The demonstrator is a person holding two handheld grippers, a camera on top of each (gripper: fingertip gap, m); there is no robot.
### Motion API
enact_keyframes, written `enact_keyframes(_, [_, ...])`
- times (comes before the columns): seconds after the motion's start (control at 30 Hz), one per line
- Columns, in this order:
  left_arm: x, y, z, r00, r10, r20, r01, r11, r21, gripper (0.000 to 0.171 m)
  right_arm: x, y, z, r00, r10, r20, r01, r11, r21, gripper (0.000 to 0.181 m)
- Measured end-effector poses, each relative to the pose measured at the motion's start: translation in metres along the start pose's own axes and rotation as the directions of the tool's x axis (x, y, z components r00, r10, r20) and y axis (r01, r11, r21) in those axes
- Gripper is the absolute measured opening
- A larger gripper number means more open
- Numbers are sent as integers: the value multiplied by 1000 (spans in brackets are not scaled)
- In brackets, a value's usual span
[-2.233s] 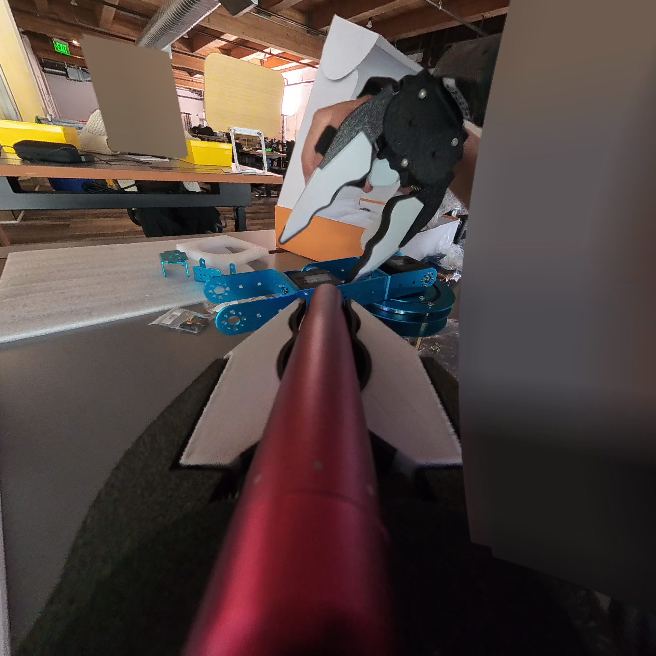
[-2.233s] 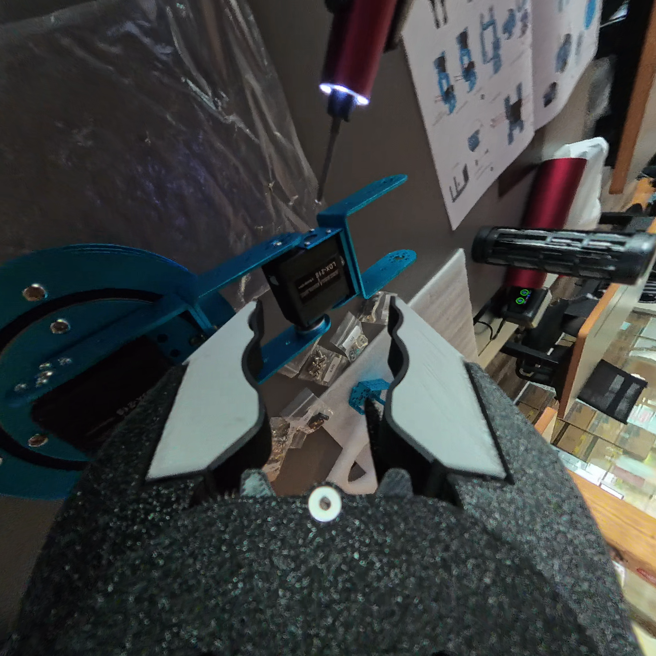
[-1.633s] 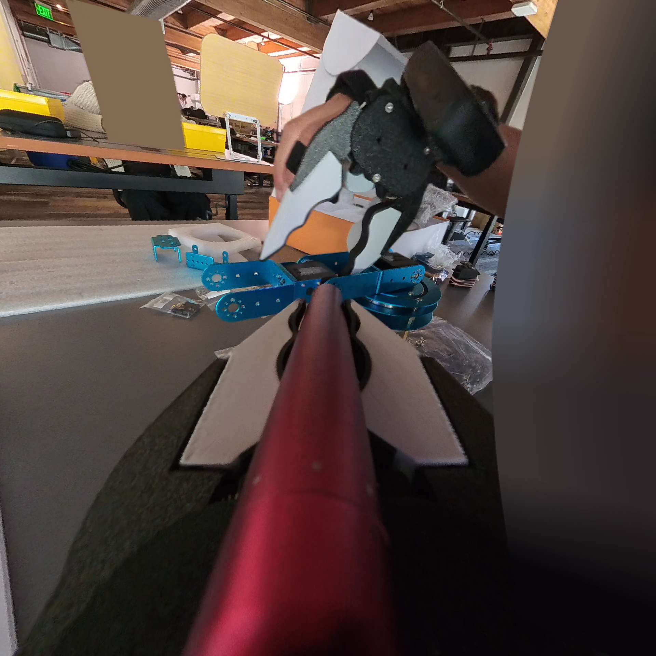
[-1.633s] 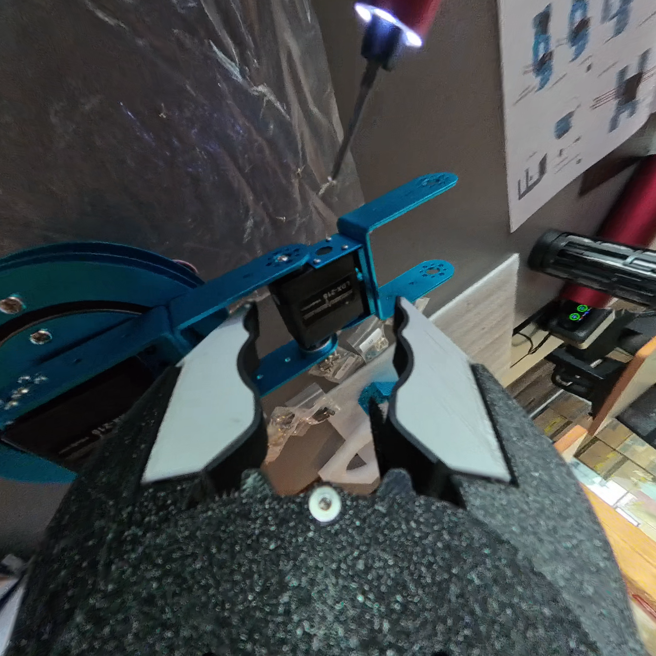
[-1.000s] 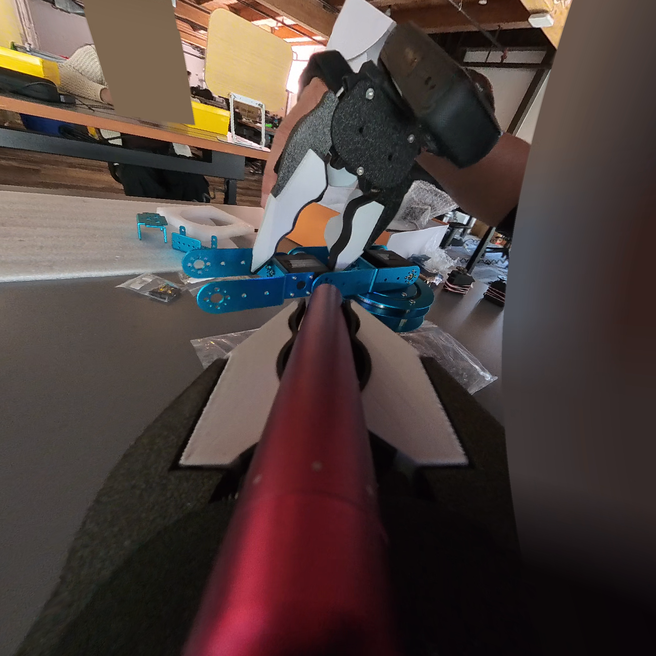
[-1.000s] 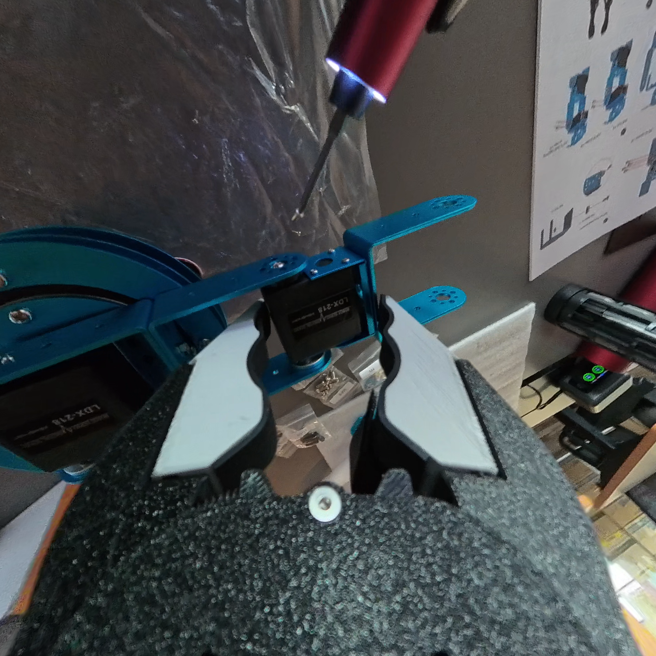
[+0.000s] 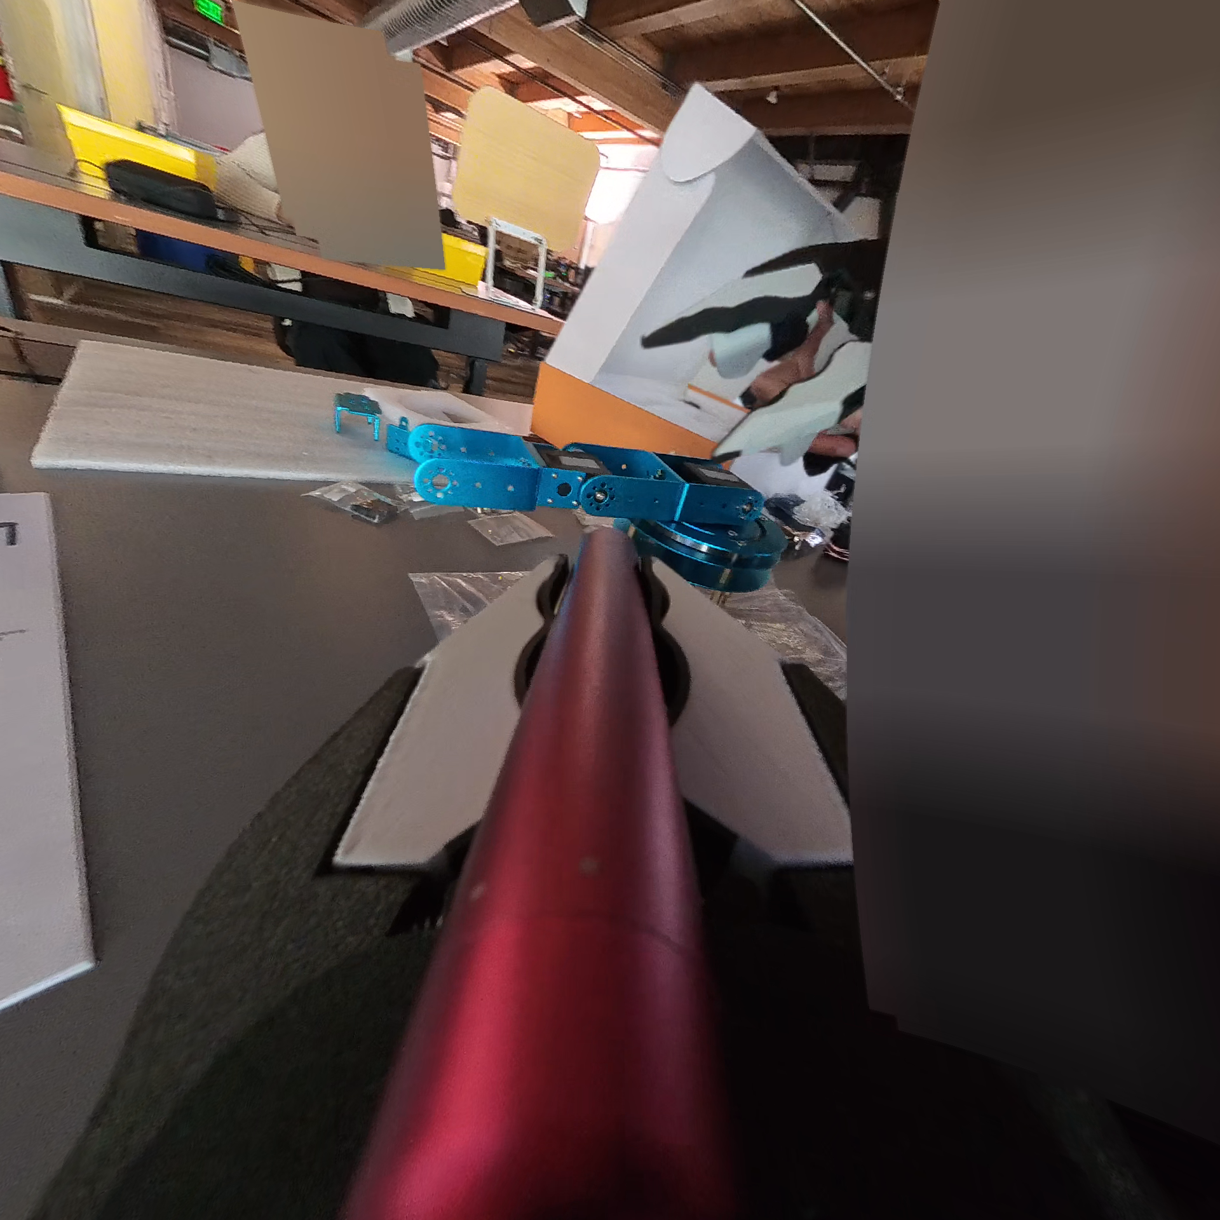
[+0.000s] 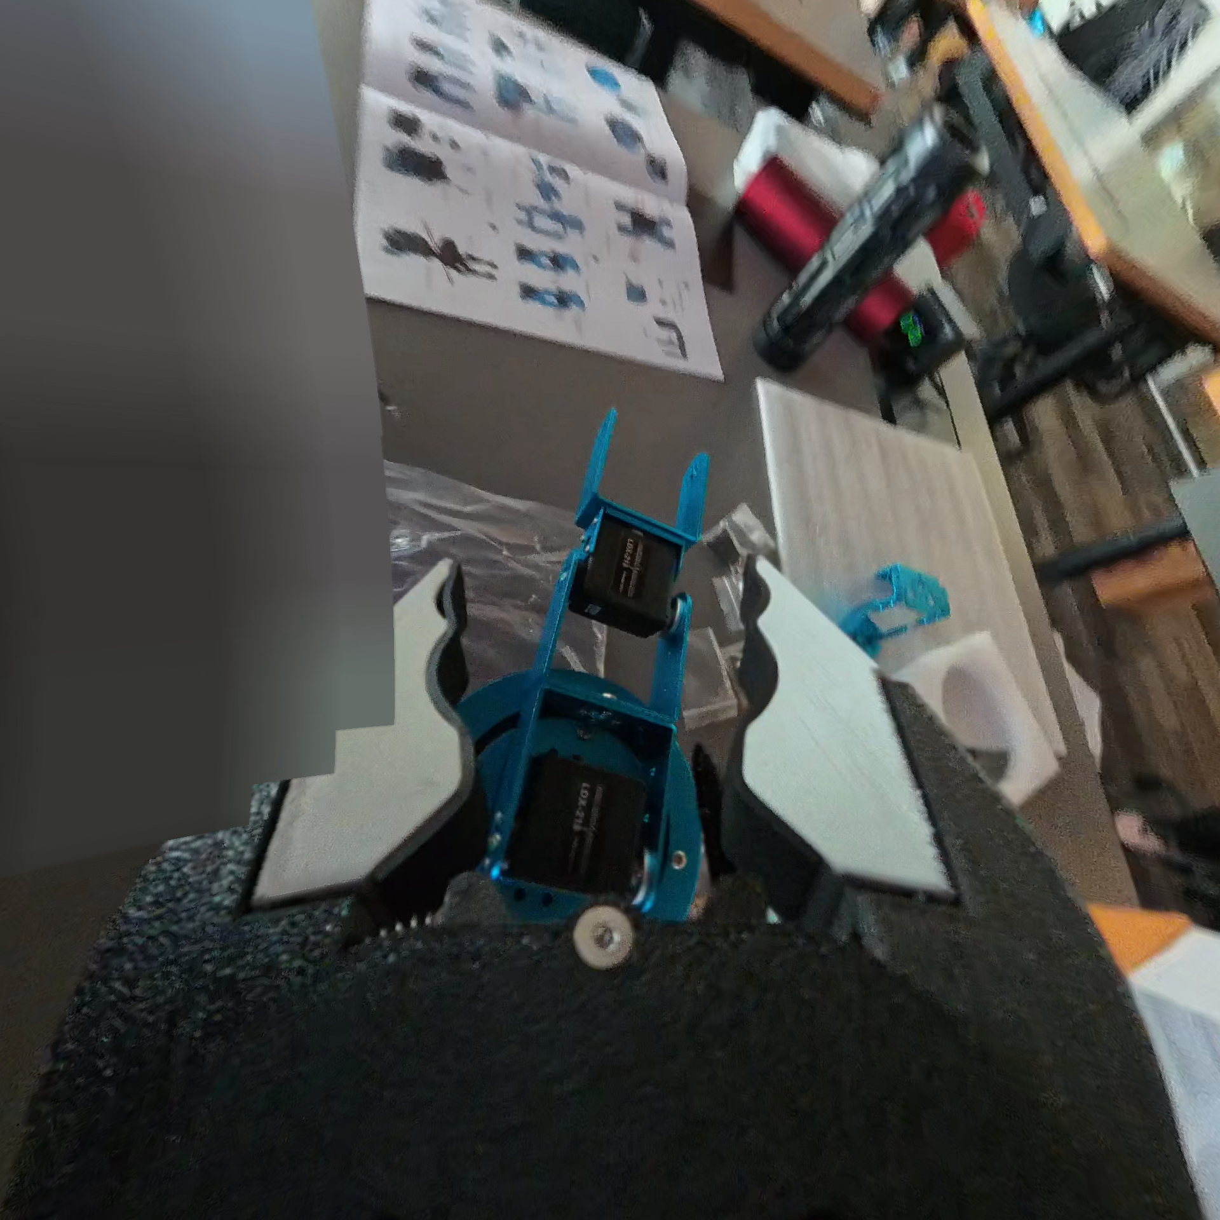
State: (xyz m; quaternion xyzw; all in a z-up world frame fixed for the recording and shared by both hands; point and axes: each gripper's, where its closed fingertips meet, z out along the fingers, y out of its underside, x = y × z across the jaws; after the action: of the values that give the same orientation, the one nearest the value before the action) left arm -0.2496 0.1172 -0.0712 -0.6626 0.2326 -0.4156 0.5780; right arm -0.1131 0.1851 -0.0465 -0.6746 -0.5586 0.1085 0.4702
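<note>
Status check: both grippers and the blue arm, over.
Left gripper shut on red screwdriver. Right gripper open, clear above blue servo arm. Plastic bag beneath.

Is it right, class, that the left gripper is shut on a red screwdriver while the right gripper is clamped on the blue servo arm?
Not quite. In the right wrist view the right gripper is open, clear of the blue servo arm. The left gripper is indeed shut on the red screwdriver.
</note>
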Motion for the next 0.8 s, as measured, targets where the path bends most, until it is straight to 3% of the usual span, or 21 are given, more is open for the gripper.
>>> enact_keyframes(0.03, [-1, 0, 1, 1000, -5, -22, 5, 1000, -12, 22, -1, 2, 6, 1000, 22, -5, -22, 999, -45, 83])
enact_keyframes(0.13, [-2, -1, 3, 997, 7, -77, -10, 999, -33, 22, 7, 1, 18, 970, 202, 136, -186, 975, -125, 87])
enact_keyframes(0.2, [-1, -3, 2, 994, 19, -107, -23, 999, -38, 22, 26, 6, 21, 893, 350, 284, -314, 935, -164, 83])
enact_keyframes(0.27, [1, -3, 3, 991, 23, -135, -30, 998, -51, 20, 39, 21, 30, 703, 555, 444, -466, 832, -301, 90])
enact_keyframes(0.37, [1, -3, 5, 988, 39, -151, -47, 997, -54, 22, 57, 39, 53, 379, 758, 531, -585, 641, -497, 85])
enact_keyframes(0.43, [1, -1, 8, 985, 37, -171, -47, 997, -55, 22, 51, 46, 60, 230, 778, 584, -548, 600, -583, 81])
enact_keyframes(0.57, [0, 7, 15, 980, 32, -194, -53, 993, -102, 22, 14, 52, 42, -26, 774, 632, -263, 605, -751, 78])
enact_keyframes(0.67, [-3, 3, 21, 982, 49, -180, -66, 994, -91, 21, 2, 50, 42, -133, 775, 618, -159, 599, -785, 73])
enact_keyframes(0.8, [-5, 2, 31, 988, 40, -151, -53, 995, -83, 21, -15, 43, 37, -228, 734, 640, -61, 645, -762, 60])
